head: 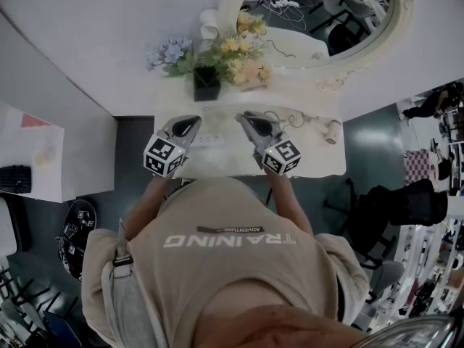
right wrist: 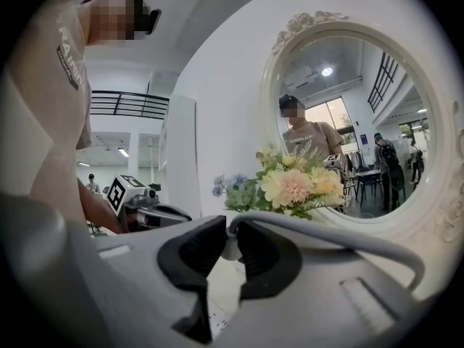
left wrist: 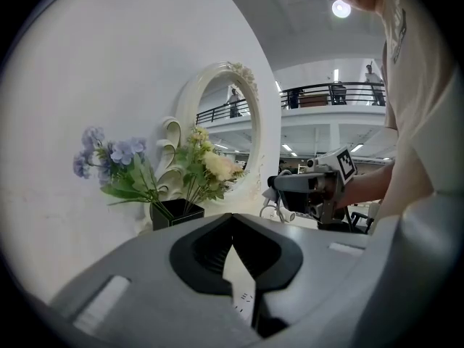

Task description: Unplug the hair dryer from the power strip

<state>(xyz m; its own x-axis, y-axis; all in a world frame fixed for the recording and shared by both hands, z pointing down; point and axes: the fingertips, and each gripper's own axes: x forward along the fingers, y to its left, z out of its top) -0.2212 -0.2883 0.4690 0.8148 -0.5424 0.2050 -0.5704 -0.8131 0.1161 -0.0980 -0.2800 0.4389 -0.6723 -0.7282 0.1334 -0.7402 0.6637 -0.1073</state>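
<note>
A white power strip (head: 207, 142) lies on the white table (head: 319, 167) between my two grippers. The pale hair dryer (head: 332, 130) rests at the table's right end, and its cord (head: 291, 113) loops back toward the middle. My right gripper (right wrist: 228, 241) is shut on a small white plug (right wrist: 225, 248), whose grey cord (right wrist: 326, 232) runs off to the right. In the head view the right gripper (head: 250, 120) is just right of the strip. My left gripper (left wrist: 233, 227) has its jaws together over the strip (left wrist: 243, 296), whose socket holes show below the fingertips.
A black vase of flowers (head: 207, 84) stands at the back of the table against the wall. An oval white-framed mirror (head: 319, 20) stands behind at right. A dark chair (head: 406, 201) is beside the table's right end, and the person's torso is against the front edge.
</note>
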